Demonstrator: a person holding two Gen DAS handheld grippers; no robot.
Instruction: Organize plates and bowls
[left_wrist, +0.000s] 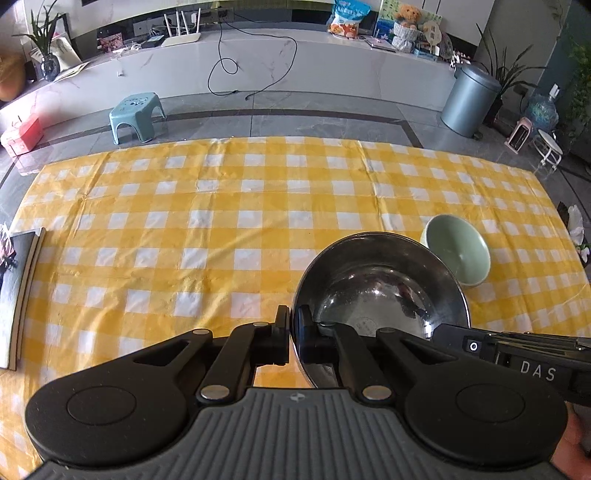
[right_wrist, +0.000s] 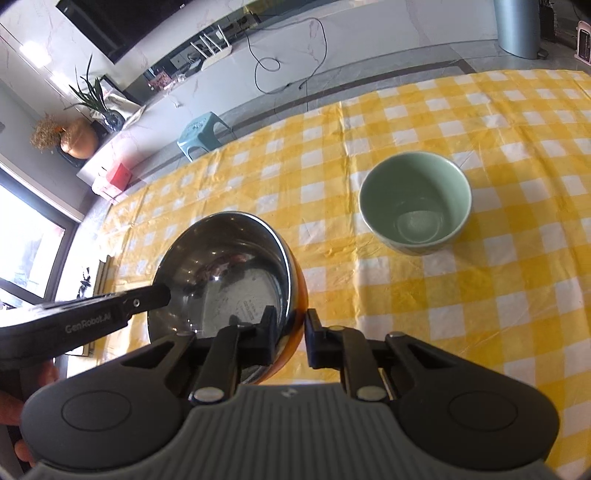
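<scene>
A yellow-and-white checked cloth (left_wrist: 221, 221) covers the table. Both claws, left (left_wrist: 293, 332) and right (right_wrist: 290, 334), pinch the shiny steel bowl's (left_wrist: 376, 288) rim; the pale green ceramic bowl (right_wrist: 415, 203) stands beyond, grey tiled floor (left_wrist: 314, 118) far off.

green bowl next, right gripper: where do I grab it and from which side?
Grip the rim of the green bowl, one finger inside and one outside the wall, probably coming from above on its near side. It stands upright, mouth open and empty, with nothing on the tablecloth in that path. Its wall looks too wide to span whole. The right gripper straddles the steel bowl's rim, so free it first.
</scene>
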